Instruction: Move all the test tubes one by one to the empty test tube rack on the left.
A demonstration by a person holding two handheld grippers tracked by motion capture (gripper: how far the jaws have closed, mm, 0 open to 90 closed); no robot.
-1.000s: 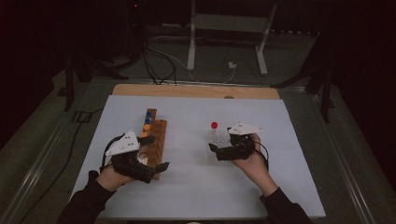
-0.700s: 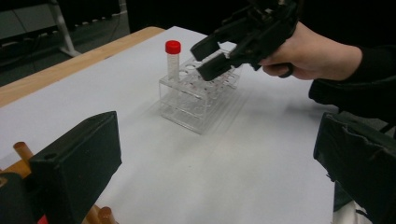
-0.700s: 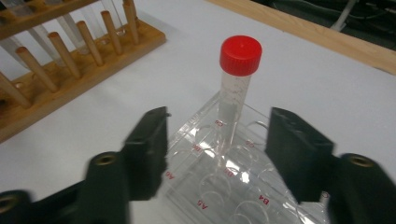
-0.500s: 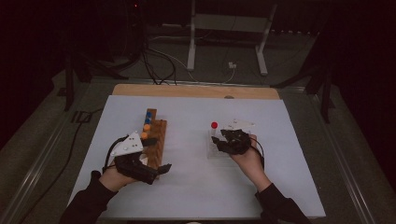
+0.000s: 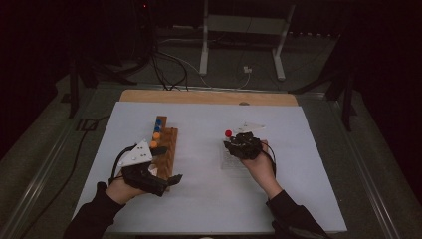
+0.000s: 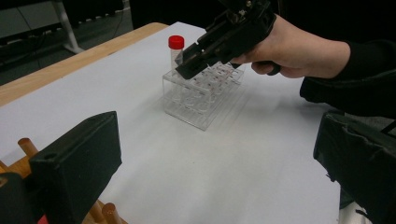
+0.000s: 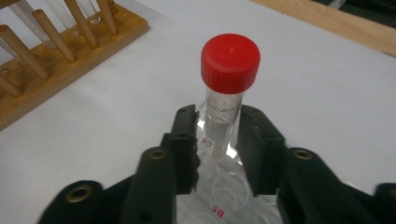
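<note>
- Right gripper view: your right tongs point(image 7: 215, 140) have just been closing on the red-capped tube point(image 7: 225, 100); the pads now flank its clear wall below the cap and appear to press it.
- That tube stands upright in a corner well of the clear rack point(image 6: 201, 95), on the white tabletop point(image 5: 199, 199).
- Step in hand, as I judge it: grasping the tube to lift it out.
- Next move calls for a straight vertical pull, so the tube clears its well without tipping the light rack.
- Clear rack: the other wells that show look empty.
- Wooden rack point(image 5: 166, 147), well apart to the left: holds pegs, with blue and orange caps at its far end.
- Left tongs point(image 5: 169, 180) gape wide beside the wooden rack, holding nothing.
</note>
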